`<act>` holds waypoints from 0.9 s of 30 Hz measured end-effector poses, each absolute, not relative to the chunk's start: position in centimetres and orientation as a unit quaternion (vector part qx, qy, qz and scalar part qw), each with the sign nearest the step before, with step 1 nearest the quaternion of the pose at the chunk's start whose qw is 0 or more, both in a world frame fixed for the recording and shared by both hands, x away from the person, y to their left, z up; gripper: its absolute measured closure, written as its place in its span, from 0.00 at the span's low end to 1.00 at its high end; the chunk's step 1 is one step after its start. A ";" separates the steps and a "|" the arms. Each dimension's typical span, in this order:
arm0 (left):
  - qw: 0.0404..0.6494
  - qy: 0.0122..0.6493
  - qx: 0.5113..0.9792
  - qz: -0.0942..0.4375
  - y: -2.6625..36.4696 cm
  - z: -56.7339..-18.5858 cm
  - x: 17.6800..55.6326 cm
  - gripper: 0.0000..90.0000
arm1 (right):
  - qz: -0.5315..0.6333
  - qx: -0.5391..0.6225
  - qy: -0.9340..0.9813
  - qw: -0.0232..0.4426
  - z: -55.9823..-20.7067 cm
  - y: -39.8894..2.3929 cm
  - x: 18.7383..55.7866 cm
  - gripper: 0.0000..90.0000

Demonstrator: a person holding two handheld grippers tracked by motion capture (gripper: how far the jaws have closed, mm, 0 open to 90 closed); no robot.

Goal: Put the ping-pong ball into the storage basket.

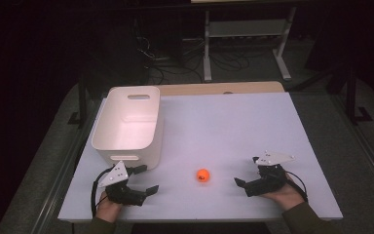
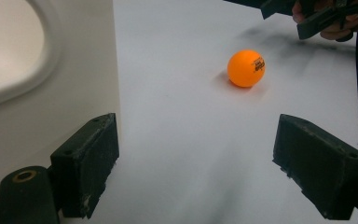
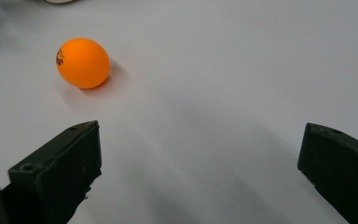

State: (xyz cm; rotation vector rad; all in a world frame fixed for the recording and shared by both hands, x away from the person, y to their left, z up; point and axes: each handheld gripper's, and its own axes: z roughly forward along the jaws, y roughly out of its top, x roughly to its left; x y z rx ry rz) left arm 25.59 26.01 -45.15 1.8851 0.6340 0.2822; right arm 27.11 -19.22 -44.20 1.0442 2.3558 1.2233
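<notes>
From my remote station I look down on a white table (image 1: 253,126) with a pale wooden edge (image 1: 214,88) at its far side, standing on grey floor (image 1: 350,146). Beyond it, in a dark room, a white metal frame (image 1: 246,34) stands over tangled black cables (image 1: 175,61).

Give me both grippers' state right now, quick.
Left gripper: open, holding nothing, beside the white bin.
Right gripper: open, holding nothing; the orange ball lies loose on the table between the two.
</notes>
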 end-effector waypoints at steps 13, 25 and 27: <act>0.539 0.255 0.793 0.125 26.0 -45.2 25.4 0.16 | 0.426 0.363 0.818 0.136 -44.0 -18.8 27.4 0.00; 0.540 0.252 0.792 0.129 26.0 -45.2 25.3 0.16 | 0.427 0.354 0.821 0.136 -43.8 -18.5 27.7 0.00; 0.541 0.252 0.792 0.129 26.0 -45.1 25.3 0.16 | 0.428 0.354 0.821 0.135 -43.8 -18.4 27.7 0.00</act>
